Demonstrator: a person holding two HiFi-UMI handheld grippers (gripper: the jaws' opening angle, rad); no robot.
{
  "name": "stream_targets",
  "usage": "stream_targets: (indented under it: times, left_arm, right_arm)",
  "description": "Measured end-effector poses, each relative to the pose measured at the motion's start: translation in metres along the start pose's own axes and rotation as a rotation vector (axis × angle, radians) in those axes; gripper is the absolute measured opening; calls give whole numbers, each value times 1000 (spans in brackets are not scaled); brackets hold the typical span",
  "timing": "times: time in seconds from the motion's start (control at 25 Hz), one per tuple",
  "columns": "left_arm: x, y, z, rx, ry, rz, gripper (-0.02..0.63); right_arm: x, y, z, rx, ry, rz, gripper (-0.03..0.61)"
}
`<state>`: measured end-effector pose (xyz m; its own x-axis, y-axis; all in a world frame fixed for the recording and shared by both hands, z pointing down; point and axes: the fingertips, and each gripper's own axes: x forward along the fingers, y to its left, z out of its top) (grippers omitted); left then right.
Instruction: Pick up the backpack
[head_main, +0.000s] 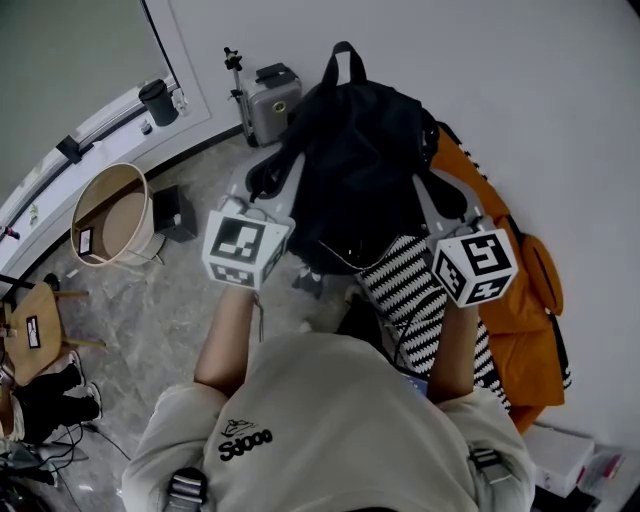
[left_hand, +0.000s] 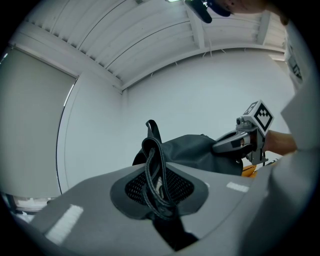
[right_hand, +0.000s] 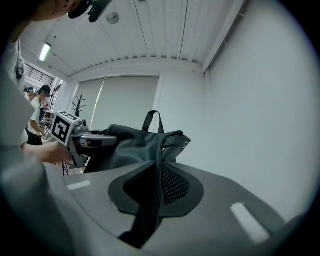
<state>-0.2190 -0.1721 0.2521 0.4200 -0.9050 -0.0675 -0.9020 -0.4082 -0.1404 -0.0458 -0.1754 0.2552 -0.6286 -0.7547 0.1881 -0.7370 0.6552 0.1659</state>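
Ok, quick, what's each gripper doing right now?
Left gripper: shut on a black webbing strap of the black fabric backpack.
Right gripper: shut on another black strap of it.

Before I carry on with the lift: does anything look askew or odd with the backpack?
Nothing stands out. The backpack hangs between the left gripper and the right gripper, each shut on a strap; no tear or spill shows.

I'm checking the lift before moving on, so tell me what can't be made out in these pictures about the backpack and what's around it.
Backpack base: head view, hidden beneath its own bulk; whether it rests on anything is unclear.
Orange thing: head view, largely behind the backpack; its kind is unclear.
Striped item: head view, partly covered by the person's right arm.
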Motion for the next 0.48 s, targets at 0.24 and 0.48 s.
stream_targets:
  times: [0.24,0.48]
  left_arm:
    - [4,1,-4,-16,11,-21,57]
    - [9,-1,-11,-21,22,-22,58]
  right_arm:
    - [3,-3,-4,13,15,2,32]
    - [5,-7,-12,25,23,7,32]
